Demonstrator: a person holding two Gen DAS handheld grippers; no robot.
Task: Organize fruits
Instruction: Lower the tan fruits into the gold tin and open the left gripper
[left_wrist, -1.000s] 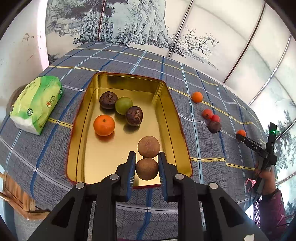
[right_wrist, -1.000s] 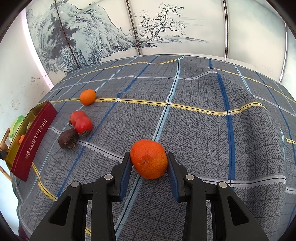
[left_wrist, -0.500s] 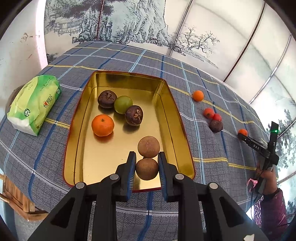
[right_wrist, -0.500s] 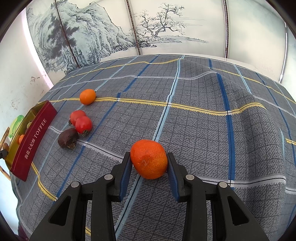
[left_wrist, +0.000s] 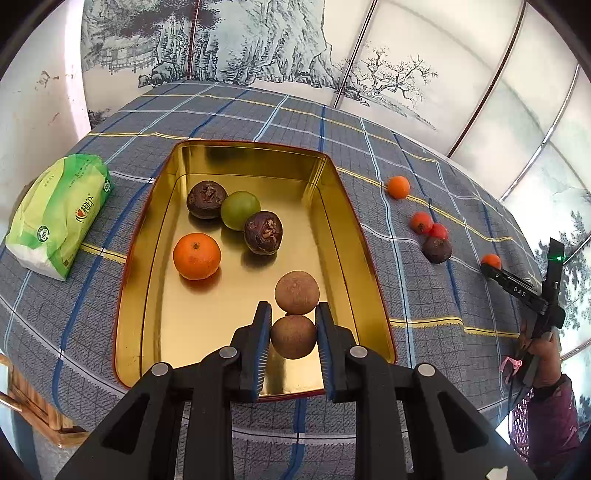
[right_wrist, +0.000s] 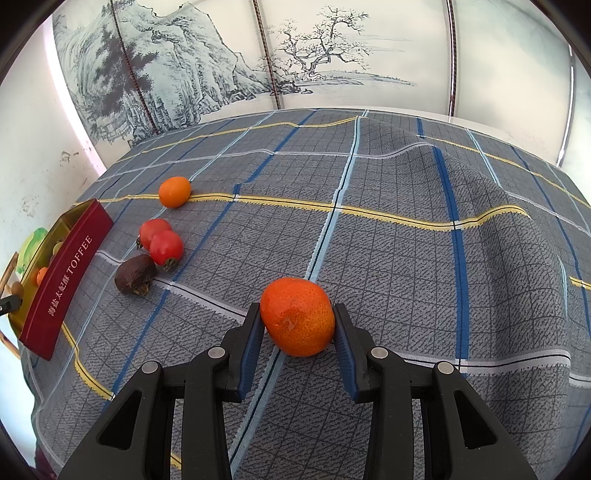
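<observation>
Fruit on a grey plaid tablecloth (right_wrist: 388, 258), before wall panels painted with inky mountains and trees.

The left gripper (left_wrist: 293, 321) is clamped on a brown fruit (left_wrist: 293, 336) over the gold tin (left_wrist: 354, 258), just beside another. The right gripper (right_wrist: 298, 322) grips an orange (right_wrist: 297, 316) above the rumpled cloth. From that side the tin's red wall hides most of its contents; a green packet (left_wrist: 55, 214) lies beside the tin.

"TOFFEE" on red tin wall (right_wrist: 70, 269)

Plaid-clothed table (right_wrist: 406, 258) w/ gold tin (left_wrist: 365, 258), loose fruit (right_wrist: 174, 191).
</observation>
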